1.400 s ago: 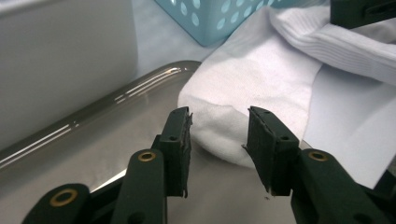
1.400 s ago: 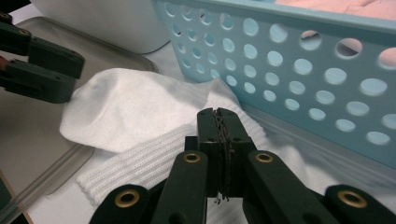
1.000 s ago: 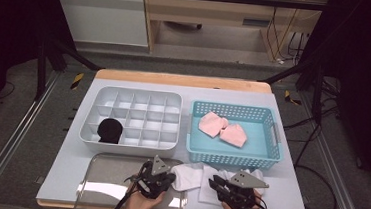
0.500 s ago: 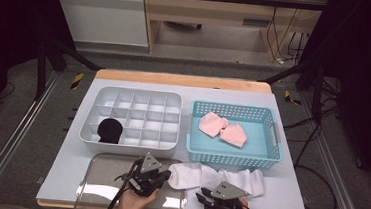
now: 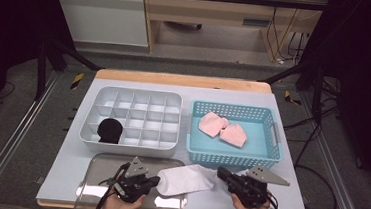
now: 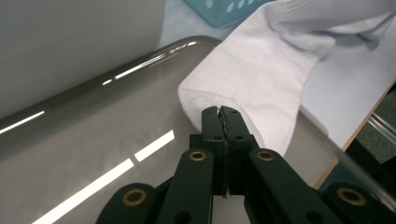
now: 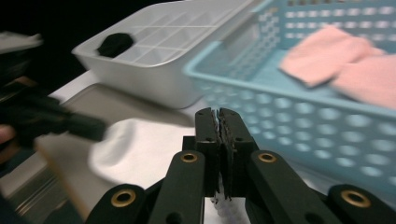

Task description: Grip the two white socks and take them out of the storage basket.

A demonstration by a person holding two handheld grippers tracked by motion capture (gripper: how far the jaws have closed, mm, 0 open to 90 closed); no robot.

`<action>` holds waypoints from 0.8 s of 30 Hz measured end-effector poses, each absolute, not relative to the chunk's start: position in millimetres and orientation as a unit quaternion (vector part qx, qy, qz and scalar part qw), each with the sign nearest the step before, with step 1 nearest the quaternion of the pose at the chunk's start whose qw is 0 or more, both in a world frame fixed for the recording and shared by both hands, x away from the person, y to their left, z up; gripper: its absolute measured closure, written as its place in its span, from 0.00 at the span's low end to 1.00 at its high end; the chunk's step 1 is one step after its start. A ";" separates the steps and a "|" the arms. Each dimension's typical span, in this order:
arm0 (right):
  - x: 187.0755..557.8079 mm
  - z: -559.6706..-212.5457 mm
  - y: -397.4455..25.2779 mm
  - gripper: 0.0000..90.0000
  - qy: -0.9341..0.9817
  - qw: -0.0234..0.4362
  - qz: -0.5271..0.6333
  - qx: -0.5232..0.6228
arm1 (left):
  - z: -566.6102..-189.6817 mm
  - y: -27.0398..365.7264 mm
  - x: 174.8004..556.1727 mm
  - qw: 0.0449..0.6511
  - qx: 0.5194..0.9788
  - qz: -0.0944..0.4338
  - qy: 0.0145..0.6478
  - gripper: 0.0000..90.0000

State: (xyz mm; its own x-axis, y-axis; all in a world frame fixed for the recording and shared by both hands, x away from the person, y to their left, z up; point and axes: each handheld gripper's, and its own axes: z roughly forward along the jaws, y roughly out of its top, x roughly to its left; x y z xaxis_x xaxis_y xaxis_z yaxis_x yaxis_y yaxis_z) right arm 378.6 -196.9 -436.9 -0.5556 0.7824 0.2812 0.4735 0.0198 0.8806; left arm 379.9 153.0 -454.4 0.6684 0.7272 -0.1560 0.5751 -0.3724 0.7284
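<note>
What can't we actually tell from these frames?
- Left gripper: jaws shut at the white sock's edge; whether cloth is pinched is hidden by the jaws.
- Right gripper: jaws shut; anything between them is hidden, and motion blur smears the blue basket.
- Black item in the divided tray: too small to identify from the high view.

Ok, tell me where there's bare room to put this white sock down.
Most compartments of the divided tray are bare; a black ball fills one at front left. The blue basket has bare floor right of the pink cloths. The table's front edge is crowded: sock, clear lid, both claws.
</note>
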 end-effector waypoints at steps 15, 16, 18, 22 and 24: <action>395.7 -452.4 -204.0 0.72 0.714 0.218 0.483 0.458 | -463.9 158.6 387.6 0.385 0.819 0.120 0.409 0.98; 392.8 -450.5 -205.8 0.70 0.714 0.217 0.483 0.458 | -463.7 159.4 387.8 0.386 0.818 0.121 0.409 0.98; 389.1 -453.4 -206.9 0.68 0.721 0.205 0.473 0.463 | -463.8 160.2 387.9 0.391 0.815 0.121 0.410 0.98; 392.2 -476.1 -204.0 0.72 0.750 0.187 0.412 0.483 | -464.1 162.2 387.9 0.390 0.816 0.124 0.409 0.98; 393.1 -480.5 -204.2 0.88 0.754 0.176 0.404 0.487 | -463.7 163.6 387.8 0.393 0.814 0.124 0.410 0.98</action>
